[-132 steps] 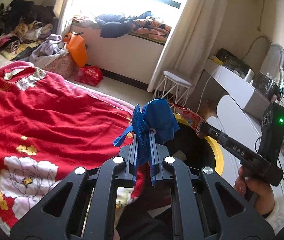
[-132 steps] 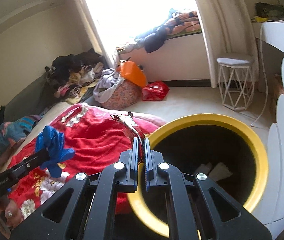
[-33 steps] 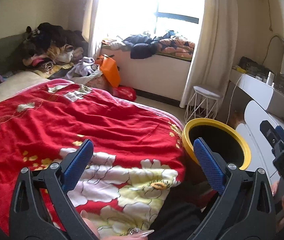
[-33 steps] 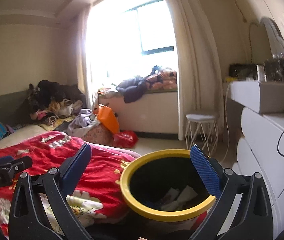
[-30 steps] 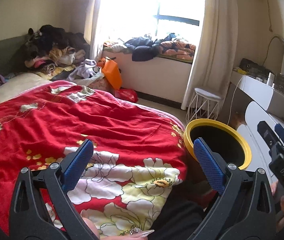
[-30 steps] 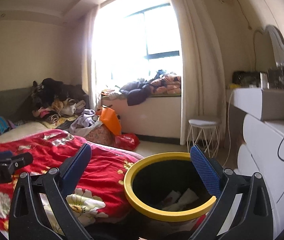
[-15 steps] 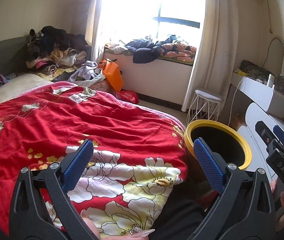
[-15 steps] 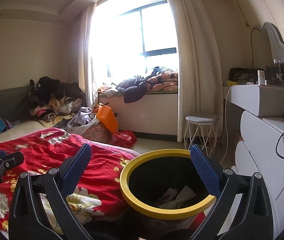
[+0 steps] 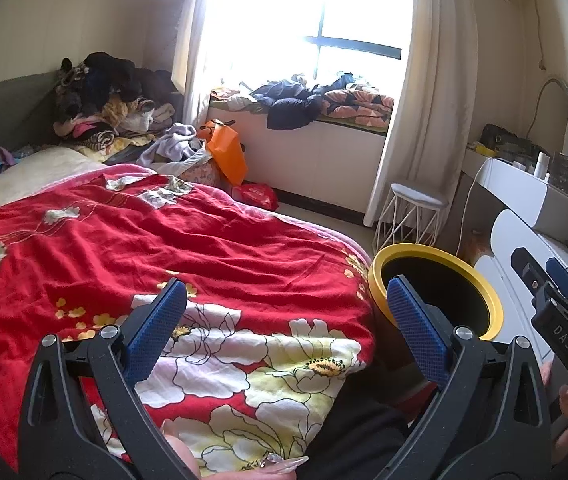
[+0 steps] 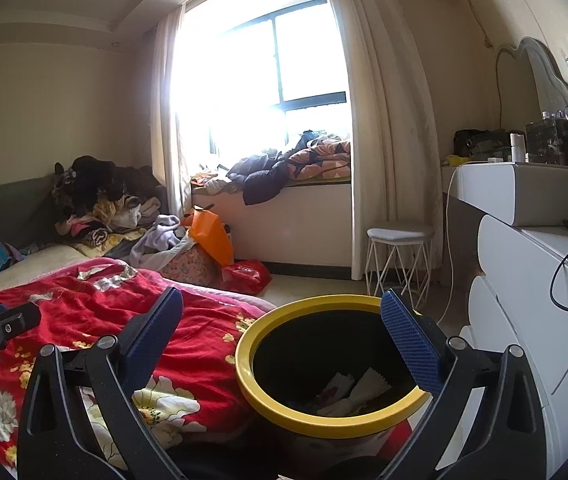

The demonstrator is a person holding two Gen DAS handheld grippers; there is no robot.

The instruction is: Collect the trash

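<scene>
A black bin with a yellow rim point(image 10: 268, 408) stands beside the bed; it also shows in the left wrist view point(image 9: 423, 251). White and coloured scraps of trash point(image 10: 347, 392) lie at its bottom. My right gripper point(image 10: 284, 320) is open and empty, held just above and before the bin's mouth. My left gripper point(image 9: 284, 312) is open and empty over the red flowered bedspread point(image 9: 204, 248), to the left of the bin. The right gripper's body point(image 9: 555, 320) shows at the right edge of the left wrist view.
A white wire stool point(image 10: 399, 256) stands by the curtain. White drawers point(image 10: 531, 280) line the right wall, with a cable on top. Clothes are piled on the window seat point(image 10: 284, 168) and sofa point(image 10: 100, 196). Orange point(image 10: 210, 234) and red bags point(image 10: 246, 274) lie on the floor.
4.4 s ago the left gripper held a blue scrap and the right a wrapper over the bin; both now open and empty. In the last second both views have barely shifted.
</scene>
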